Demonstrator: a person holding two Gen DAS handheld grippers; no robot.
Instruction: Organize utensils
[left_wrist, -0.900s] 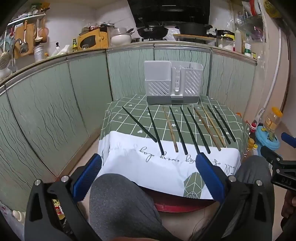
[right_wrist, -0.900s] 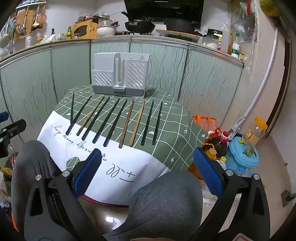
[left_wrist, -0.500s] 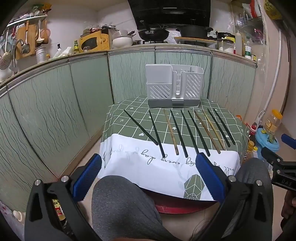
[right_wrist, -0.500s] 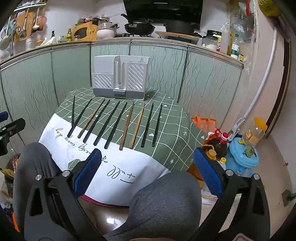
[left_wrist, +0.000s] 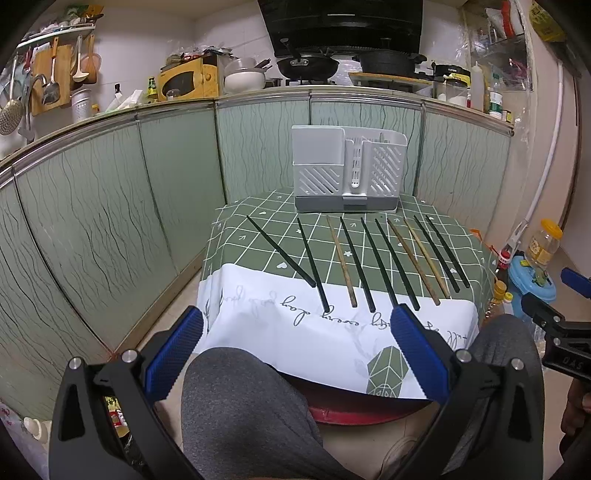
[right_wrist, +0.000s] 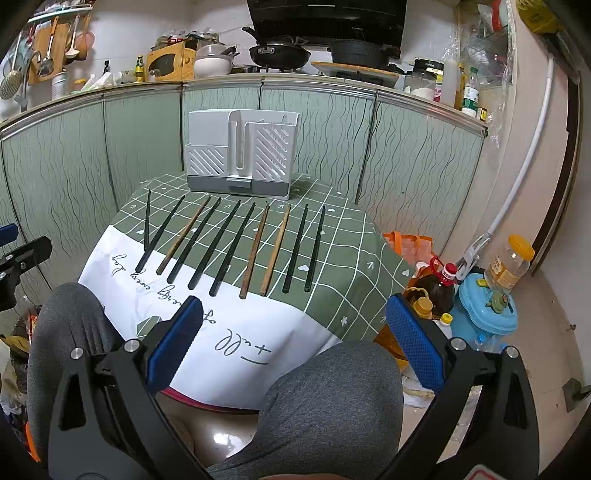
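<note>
Several black and wooden chopsticks (left_wrist: 365, 258) (right_wrist: 232, 243) lie side by side on a small table under a green checked cloth (left_wrist: 258, 240) (right_wrist: 351, 258). A white slotted utensil holder (left_wrist: 347, 173) (right_wrist: 240, 155) stands at the table's far edge. My left gripper (left_wrist: 295, 350) hangs open above a person's grey-clad knee, short of the table's near edge. My right gripper (right_wrist: 291, 343) is open too, over the other knee, with nothing between its blue pads. The right gripper also shows at the right edge of the left wrist view (left_wrist: 554, 325).
Green cabinet doors (left_wrist: 110, 221) curve around the table on the left and behind. Bottles, a jar and a blue container (right_wrist: 484, 314) crowd the floor at the table's right. A counter with pans and a microwave (left_wrist: 188, 79) runs above the cabinets.
Both views have tilted up slightly, so the table and holder sit lower in frame. The chopsticks have not moved and both grippers remain open.
</note>
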